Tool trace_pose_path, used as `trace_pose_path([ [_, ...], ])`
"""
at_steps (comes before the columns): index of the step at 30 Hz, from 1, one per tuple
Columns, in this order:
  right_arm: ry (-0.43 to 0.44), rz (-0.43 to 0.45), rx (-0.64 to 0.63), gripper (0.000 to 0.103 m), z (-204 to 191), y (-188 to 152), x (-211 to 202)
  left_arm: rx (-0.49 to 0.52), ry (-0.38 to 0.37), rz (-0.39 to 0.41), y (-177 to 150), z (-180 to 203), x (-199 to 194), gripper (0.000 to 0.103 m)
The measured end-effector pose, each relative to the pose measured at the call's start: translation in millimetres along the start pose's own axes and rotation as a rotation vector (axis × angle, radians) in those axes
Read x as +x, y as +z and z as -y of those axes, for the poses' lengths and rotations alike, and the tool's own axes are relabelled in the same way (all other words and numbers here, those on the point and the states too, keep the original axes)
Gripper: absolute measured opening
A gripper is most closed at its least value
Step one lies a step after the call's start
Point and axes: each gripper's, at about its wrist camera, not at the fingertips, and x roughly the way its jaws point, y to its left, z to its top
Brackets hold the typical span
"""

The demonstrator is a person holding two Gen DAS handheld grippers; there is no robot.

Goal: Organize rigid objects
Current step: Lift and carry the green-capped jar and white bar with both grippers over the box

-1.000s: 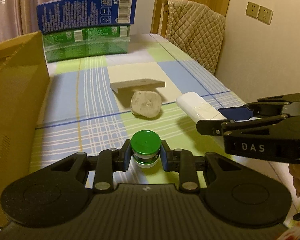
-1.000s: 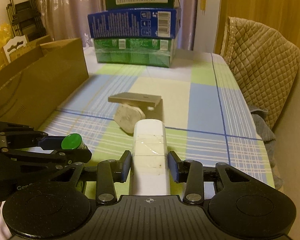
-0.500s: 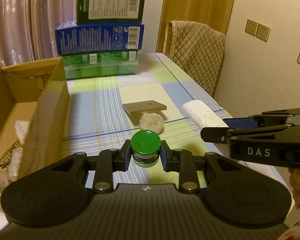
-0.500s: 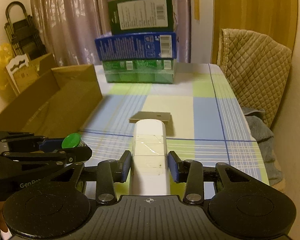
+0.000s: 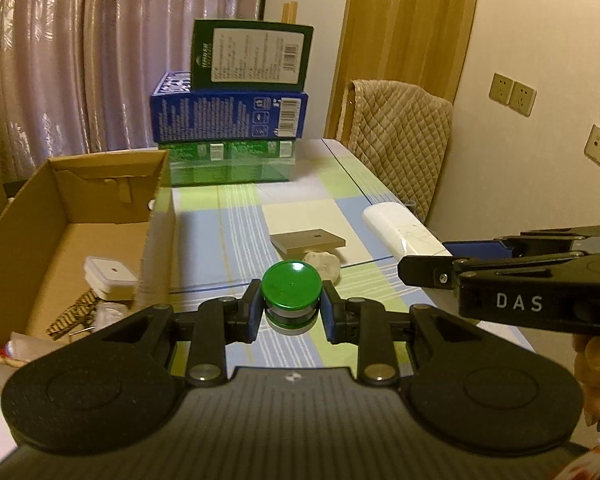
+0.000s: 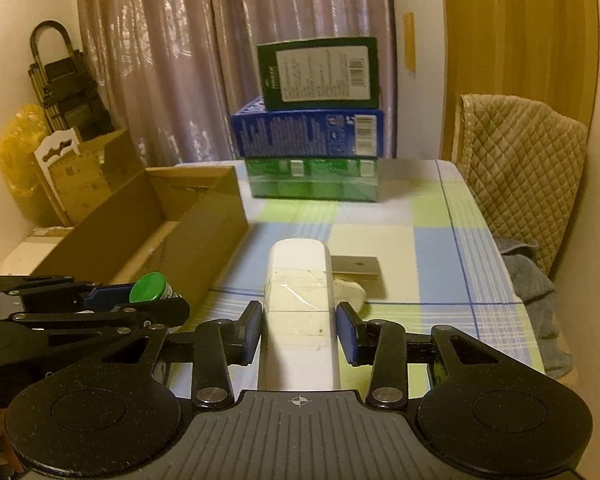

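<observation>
- The left gripper [image 5: 292, 312] grasps a small jar with a green lid [image 5: 291, 289], pinched from both sides just under the lid. The jar hangs above the checked tablecloth [image 5: 236, 240], beside the open cardboard box [image 5: 156, 216].
- The right gripper [image 6: 299, 330] is clenched on a long white block [image 6: 299, 280] with rounded corners, held near its back end so most of its length sticks out forward over the table.
- Judgement: the jar looks light and stiff, with a smooth lid that could slip, so the hold on its sides below the lid seems sound. The white block looks like hard plastic with clear tape across it; gripped at 1 end, it may tip downward, and a hold nearer the middle would steady it.
- The cardboard box is brown, matte and straight-walled. Inside lie a small white square case [image 5: 110, 278] and some striped and pale items too unclear to name.
- On the cloth lie a flat grey slab [image 5: 308, 242] and, touching its near edge, a rough pale lump like a stone [image 5: 322, 264].
- At the far end stand 3 glossy cartons [image 5: 230, 120]: green at the bottom, blue in the middle, dark green upright on top.
- A chair with a quilted beige cover [image 5: 400, 148] stands at the right side of the table.
</observation>
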Motion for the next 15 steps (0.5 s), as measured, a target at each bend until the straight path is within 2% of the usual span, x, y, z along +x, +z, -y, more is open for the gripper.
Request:
trace_pose_path([
  [15, 0.097, -0.004, -0.061, 0.037, -65.2, 13.3, 16.7, -0.009, 0.076, 0.025, 9.1, -56.1, -45.1, 0.025],
])
